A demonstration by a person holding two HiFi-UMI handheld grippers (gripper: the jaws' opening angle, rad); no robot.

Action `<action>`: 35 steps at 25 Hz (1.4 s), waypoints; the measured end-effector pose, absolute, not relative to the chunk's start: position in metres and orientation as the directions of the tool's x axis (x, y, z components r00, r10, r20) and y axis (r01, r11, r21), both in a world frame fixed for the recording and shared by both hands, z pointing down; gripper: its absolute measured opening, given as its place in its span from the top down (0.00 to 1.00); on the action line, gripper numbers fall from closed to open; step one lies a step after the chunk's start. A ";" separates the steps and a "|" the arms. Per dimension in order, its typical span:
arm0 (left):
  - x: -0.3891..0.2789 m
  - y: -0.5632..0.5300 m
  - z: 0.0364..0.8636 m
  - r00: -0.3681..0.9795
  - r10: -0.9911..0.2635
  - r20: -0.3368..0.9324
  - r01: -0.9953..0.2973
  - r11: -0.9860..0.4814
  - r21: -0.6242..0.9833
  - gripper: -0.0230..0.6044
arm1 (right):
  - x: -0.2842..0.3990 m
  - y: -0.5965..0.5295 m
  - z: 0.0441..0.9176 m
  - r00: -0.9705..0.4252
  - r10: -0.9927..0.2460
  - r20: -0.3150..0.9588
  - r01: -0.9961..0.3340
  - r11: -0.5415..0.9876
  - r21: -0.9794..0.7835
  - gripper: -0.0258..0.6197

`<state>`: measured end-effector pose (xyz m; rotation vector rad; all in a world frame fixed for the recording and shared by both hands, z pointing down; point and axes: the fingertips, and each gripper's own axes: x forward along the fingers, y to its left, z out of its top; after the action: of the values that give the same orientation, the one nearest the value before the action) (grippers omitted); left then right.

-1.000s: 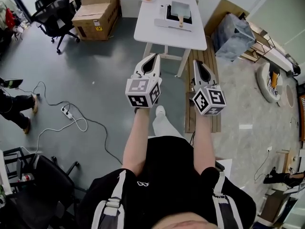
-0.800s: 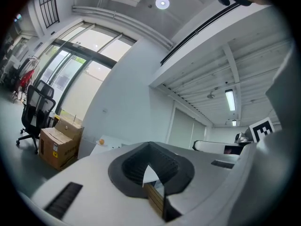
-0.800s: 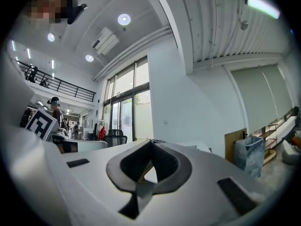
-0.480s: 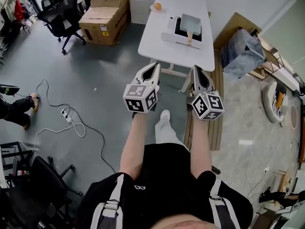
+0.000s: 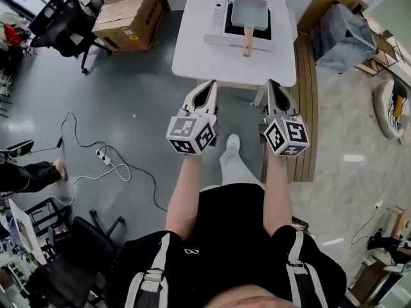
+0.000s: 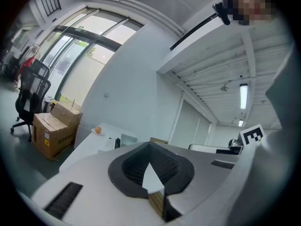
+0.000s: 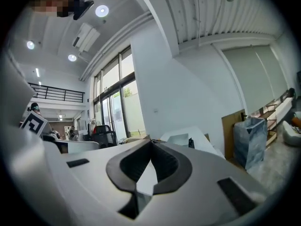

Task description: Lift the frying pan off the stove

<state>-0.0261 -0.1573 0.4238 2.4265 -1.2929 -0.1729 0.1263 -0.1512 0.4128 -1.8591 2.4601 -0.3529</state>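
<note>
A rectangular grey frying pan (image 5: 249,10) sits on a white stove with a black top (image 5: 221,32), on a long white table (image 5: 192,50) straight ahead of the person and well apart from both tools. Its pale wooden handle (image 5: 246,42) points back towards the person, so the pan's long axis runs roughly along the line of approach. The handle end lies between the two tools' lines, somewhat nearer the right gripper (image 5: 271,84) than the left gripper (image 5: 210,84), so the right looks the likelier to take it.

Both are held level in the air, jaws pressed together with nothing between them; the gripper views show this plainly. The head view alone shows the handle's direction. The left gripper view alone shows a small orange fruit (image 6: 97,130) in side view.
</note>
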 end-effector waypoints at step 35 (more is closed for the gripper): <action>0.071 -0.306 0.437 0.681 -0.723 0.119 -0.668 -0.546 0.505 0.96 | 0.188 -0.323 0.413 -0.541 -0.834 0.105 -0.813 0.487 -0.319 0.95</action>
<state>0.0711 -0.3059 0.4367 2.3725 -1.0709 -0.1397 0.1880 -0.3228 0.4134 -1.4716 2.6533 -0.5152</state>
